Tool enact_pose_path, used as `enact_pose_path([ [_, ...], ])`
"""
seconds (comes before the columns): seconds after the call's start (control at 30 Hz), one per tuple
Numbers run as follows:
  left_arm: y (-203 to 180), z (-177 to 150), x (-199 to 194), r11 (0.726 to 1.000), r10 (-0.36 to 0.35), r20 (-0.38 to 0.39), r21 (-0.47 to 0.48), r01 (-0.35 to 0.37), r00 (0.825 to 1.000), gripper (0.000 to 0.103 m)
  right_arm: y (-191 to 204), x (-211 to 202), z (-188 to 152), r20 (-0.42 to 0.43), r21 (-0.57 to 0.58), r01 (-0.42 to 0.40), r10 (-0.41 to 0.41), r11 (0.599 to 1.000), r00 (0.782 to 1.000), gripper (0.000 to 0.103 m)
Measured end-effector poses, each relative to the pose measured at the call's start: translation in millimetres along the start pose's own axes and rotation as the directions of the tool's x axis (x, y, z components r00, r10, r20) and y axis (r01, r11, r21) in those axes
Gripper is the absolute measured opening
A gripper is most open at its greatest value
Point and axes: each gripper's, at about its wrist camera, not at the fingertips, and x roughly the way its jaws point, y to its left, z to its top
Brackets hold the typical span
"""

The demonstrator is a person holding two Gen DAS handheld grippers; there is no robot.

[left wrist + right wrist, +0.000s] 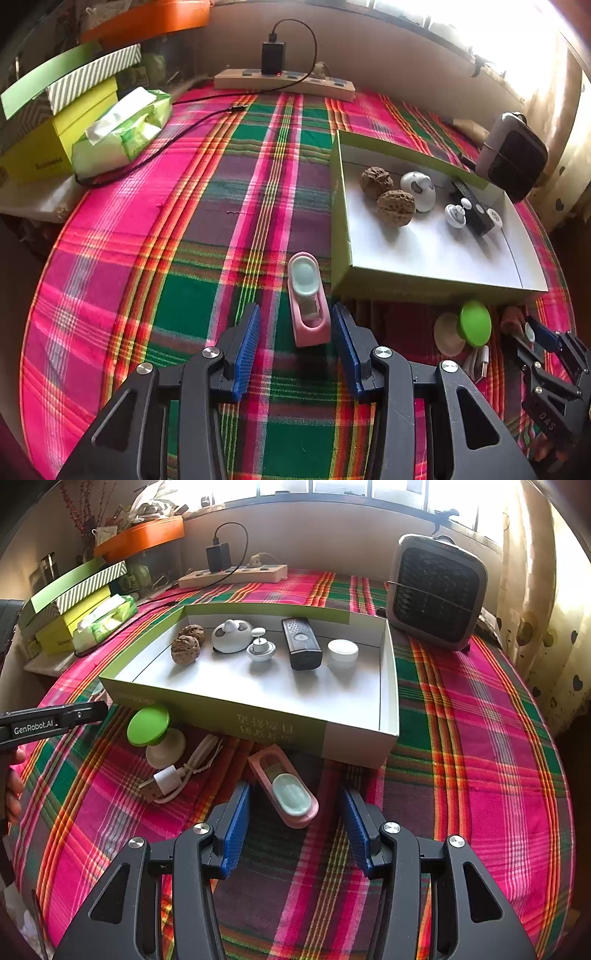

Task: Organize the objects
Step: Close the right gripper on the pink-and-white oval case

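Two tongs, left [295, 328] and right [293, 805], both gaping open, each hover around a pink case [308, 299] on the plaid table [184, 221], just beside the green tray [258, 723].

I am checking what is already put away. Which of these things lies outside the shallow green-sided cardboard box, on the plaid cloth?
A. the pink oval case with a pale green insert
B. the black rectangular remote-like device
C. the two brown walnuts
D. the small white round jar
A: the pink oval case with a pale green insert lies on the plaid cloth before the shallow green-sided cardboard box; the other three are inside it.
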Motion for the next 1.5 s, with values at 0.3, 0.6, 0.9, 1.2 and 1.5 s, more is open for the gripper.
enact_pose_path([
  [0.3, -3.1, 1.2, 1.9, 1.000, 0.012, 0.014, 0.028, -0.013, 1.000, 0.039, 0.6, 1.5, 1.6, 0.000, -0.005, 0.002, -0.002, 1.000, 1.000, 0.049],
  [0.6, -5.6, -0.1, 2.4, 0.998, 0.044, 0.026, 0.050, -0.045, 0.999, 0.032, -0.3, 1.0, 2.3, 0.006, -0.004, -0.003, 0.003, 1.000, 1.000, 0.035],
  [0.9, -1.6, -1.6, 1.6, 0.997, 0.063, 0.039, 0.044, -0.064, 0.997, 0.021, 0.7, 0.3, 1.7, 0.008, -0.006, -0.003, 0.003, 1.000, 1.000, 0.024],
  [1.2, 0.2, -2.3, 0.9, 0.996, 0.077, 0.045, 0.048, -0.079, 0.996, 0.016, 1.5, -0.1, 1.1, 0.009, -0.009, 0.002, -0.002, 1.000, 1.000, 0.019],
  [1.5, 0.0, -4.2, -0.9, 0.995, 0.081, 0.048, 0.053, -0.083, 0.996, 0.016, 3.1, -1.0, 0.8, 0.011, -0.002, 0.002, -0.002, 1.000, 1.000, 0.018],
])
